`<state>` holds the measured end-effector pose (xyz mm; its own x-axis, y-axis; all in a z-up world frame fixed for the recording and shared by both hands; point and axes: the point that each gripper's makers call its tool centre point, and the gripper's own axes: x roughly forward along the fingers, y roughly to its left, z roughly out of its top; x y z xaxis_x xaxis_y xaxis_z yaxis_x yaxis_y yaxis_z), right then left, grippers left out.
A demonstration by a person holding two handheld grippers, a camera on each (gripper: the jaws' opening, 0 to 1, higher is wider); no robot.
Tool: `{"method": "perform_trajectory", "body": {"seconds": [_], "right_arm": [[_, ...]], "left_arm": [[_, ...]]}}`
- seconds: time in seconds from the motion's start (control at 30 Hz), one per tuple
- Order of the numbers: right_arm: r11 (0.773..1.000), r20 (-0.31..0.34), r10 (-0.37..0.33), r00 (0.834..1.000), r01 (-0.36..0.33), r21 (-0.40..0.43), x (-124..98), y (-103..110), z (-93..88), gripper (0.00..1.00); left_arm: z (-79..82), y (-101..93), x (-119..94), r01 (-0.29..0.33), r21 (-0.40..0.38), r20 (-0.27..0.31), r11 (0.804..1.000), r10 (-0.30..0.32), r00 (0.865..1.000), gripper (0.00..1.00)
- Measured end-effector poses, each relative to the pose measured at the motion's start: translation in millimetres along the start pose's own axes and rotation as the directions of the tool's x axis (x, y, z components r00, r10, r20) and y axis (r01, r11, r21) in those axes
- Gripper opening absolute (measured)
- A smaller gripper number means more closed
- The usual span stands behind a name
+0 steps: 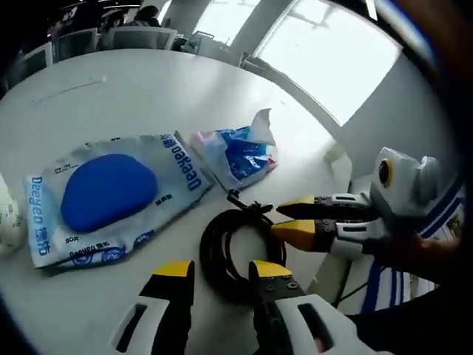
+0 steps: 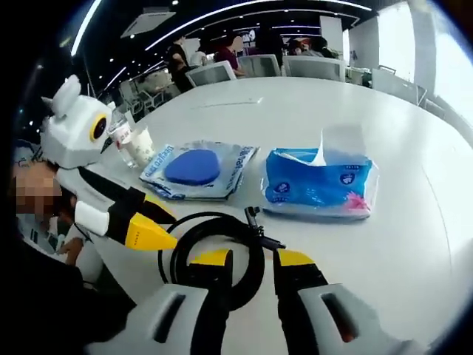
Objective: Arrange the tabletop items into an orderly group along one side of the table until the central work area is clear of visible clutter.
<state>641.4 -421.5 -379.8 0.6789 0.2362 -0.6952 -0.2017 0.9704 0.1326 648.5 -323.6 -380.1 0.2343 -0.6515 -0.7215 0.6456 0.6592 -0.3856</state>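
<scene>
White round table (image 2: 355,111) amid grey chairs (image 2: 211,72)

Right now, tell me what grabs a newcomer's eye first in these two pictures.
The black coiled cable lies on the white table right at the yellow-tipped fingers of both grippers, the left gripper and the right gripper. Beyond it sit the wipes pack with a big blue oval and a blue tissue pack, a sheet sticking up.

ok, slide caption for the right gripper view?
Both grippers converge on a coiled black cable beside wipes and tissue packs.
</scene>
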Motion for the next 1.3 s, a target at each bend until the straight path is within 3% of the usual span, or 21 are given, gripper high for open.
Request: {"method": "perform_trajectory", "body": {"seconds": [0.17, 0.27, 0.37, 0.57, 0.83, 1.3], "right_arm": [[1.0, 0.054, 0.01, 0.998, -0.01, -0.01, -10, 0, 14.9, 0.38], [1.0, 0.079, 0.015, 0.997, -0.014, -0.023, -16, 0, 23.0, 0.47], [1.0, 0.09, 0.02, 0.996, -0.019, -0.019, -24, -2, 30.7, 0.58], [0.999, 0.116, 0.025, 0.993, -0.022, -0.031, -42, -3, 43.6, 0.66], [0.998, 0.13, 0.039, 0.991, -0.031, -0.058, -54, 0, 51.6, 0.76], [0.993, 0.126, 0.089, 0.988, -0.078, -0.093, -72, 10, 52.3, 0.97]], "left_arm": [[4.5, 8.3, -34, -0.012, 0.023, 0.111, 1.0, 0.009, 0.994, 0.44], [0.3, 15.7, -52, -0.033, 0.013, 0.126, 0.999, 0.032, 0.992, 0.51], [-1.7, 28.6, -71, -0.062, -0.006, 0.179, 0.998, 0.062, 0.982, 0.58], [-2.4, 58.7, -118, -0.147, -0.054, 0.245, 0.988, 0.156, 0.957, 0.61], [-3.4, 84.8, -166, -0.203, -0.091, 0.304, 0.975, 0.222, 0.927, 0.71], [-17.0, 93.2, -201, -0.184, -0.08, 0.315, 0.98, 0.2, 0.928, 0.95]]}}
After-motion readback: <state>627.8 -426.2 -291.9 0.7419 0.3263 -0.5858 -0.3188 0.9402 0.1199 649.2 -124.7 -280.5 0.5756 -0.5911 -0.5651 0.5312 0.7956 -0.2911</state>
